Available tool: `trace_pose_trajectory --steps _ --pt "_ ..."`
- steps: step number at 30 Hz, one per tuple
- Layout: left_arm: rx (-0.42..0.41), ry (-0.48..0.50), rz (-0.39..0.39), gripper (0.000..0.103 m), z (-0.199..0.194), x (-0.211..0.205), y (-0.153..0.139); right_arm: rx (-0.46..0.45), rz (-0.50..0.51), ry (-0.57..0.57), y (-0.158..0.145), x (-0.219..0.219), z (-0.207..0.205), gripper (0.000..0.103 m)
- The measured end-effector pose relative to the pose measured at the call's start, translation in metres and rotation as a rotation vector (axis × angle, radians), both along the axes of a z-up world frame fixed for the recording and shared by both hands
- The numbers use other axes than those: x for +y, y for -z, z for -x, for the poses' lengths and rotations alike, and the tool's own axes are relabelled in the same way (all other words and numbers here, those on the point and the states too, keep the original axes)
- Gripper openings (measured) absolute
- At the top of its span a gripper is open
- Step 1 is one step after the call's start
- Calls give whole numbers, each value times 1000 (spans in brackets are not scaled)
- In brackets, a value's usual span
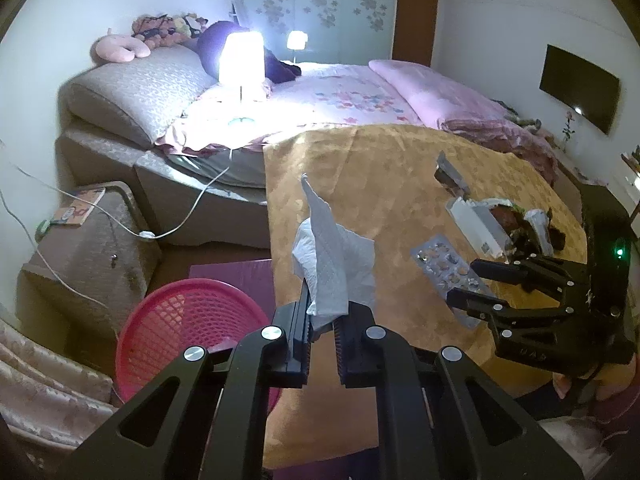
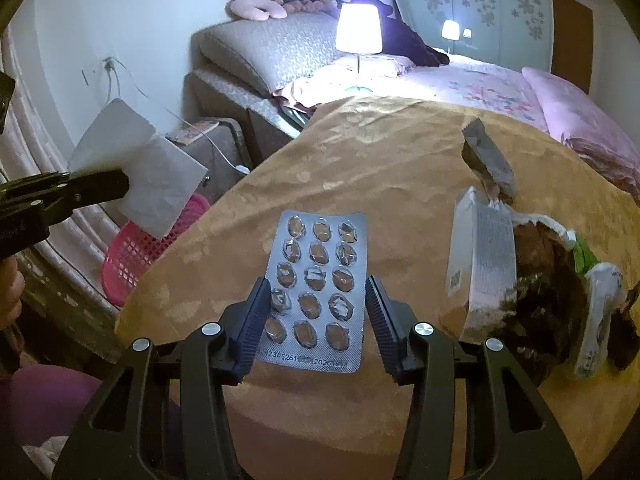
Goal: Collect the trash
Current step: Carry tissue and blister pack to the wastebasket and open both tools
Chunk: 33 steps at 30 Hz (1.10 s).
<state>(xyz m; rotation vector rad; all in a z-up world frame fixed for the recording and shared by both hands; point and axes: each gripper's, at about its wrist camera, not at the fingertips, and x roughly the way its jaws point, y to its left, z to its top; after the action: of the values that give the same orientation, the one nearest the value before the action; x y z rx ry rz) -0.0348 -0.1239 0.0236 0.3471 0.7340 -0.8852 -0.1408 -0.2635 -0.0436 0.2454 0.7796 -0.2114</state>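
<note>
My left gripper (image 1: 326,308) is shut on a crumpled white tissue (image 1: 332,256), held in the air above the table's left edge, with the pink mesh basket (image 1: 180,320) on the floor below and to the left. In the right wrist view the same tissue (image 2: 152,176) hangs from the left gripper (image 2: 100,188) over the basket (image 2: 136,252). My right gripper (image 2: 318,280) is closed on the long sides of a used silver blister pack (image 2: 320,256) on the gold tablecloth (image 2: 380,160). From the left wrist view the right gripper (image 1: 464,284) grips that pack (image 1: 440,264).
More litter lies to the right on the table: a torn white carton (image 2: 480,256), a brown and green wrapper pile (image 2: 552,280) and a grey scrap (image 2: 488,156). Behind stand a lit lamp (image 1: 240,60), the bed (image 1: 360,88) and a nightstand (image 1: 80,240) with cables.
</note>
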Motion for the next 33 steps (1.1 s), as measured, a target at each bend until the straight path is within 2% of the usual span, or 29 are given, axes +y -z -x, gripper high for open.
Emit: trace_pose_trajectory --steps 8,16,20,33 --pt "-4 -51 -16 9 -10 17 -2 -14 -13 -17 -6 3 -12 48" --pt "28 -159 -27 9 -31 50 5 -32 -14 -65 -17 17 -30 48" --pt "9 -225 -46 9 -41 61 13 -37 -11 -105 -23 30 -46 48" --pt "27 -322 -118 9 -69 80 32 -6 -54 -229 -19 67 -104 48"
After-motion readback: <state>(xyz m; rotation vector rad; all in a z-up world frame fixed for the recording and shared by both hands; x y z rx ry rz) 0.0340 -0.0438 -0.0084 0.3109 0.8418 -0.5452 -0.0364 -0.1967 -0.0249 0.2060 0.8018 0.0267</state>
